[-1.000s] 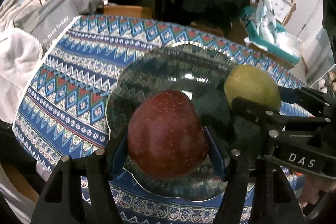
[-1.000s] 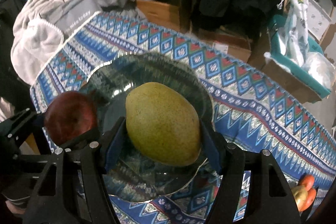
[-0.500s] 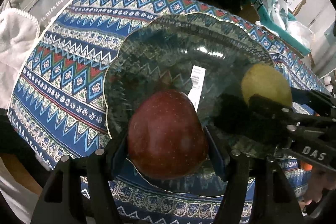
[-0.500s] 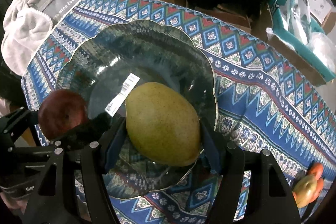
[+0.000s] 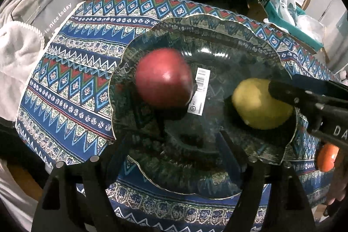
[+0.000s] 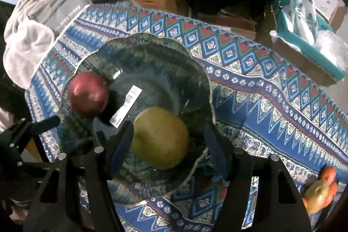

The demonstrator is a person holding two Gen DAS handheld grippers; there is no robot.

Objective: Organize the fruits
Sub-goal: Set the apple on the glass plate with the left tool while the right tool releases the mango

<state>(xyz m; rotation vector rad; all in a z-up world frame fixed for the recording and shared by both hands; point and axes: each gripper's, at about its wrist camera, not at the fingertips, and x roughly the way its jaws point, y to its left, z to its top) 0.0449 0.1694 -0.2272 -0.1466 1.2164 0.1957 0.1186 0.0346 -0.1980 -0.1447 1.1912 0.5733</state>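
A red apple (image 5: 164, 77) lies on the left side of a dark glass plate (image 5: 217, 40), clear of my left gripper (image 5: 171, 145), which is open and empty just behind it. A green-yellow fruit (image 6: 161, 137) rests on the near part of the plate (image 6: 152, 53) between the wide-open fingers of my right gripper (image 6: 168, 142); the pads do not touch it. The apple also shows in the right wrist view (image 6: 88, 92), and the green fruit in the left wrist view (image 5: 261, 103).
A white barcode sticker (image 5: 200, 91) sits in the plate's middle. The plate stands on a blue patterned cloth (image 6: 271, 90). Orange and yellow fruits (image 6: 319, 190) lie at the right edge. Grey and white clothes (image 5: 19, 53) are piled on the left. A teal tray (image 6: 304, 36) stands behind.
Both grippers have opened and let go of their fruits onto the plate. The apple now lies ahead of the left gripper, and the green fruit sits loose between the right fingers.
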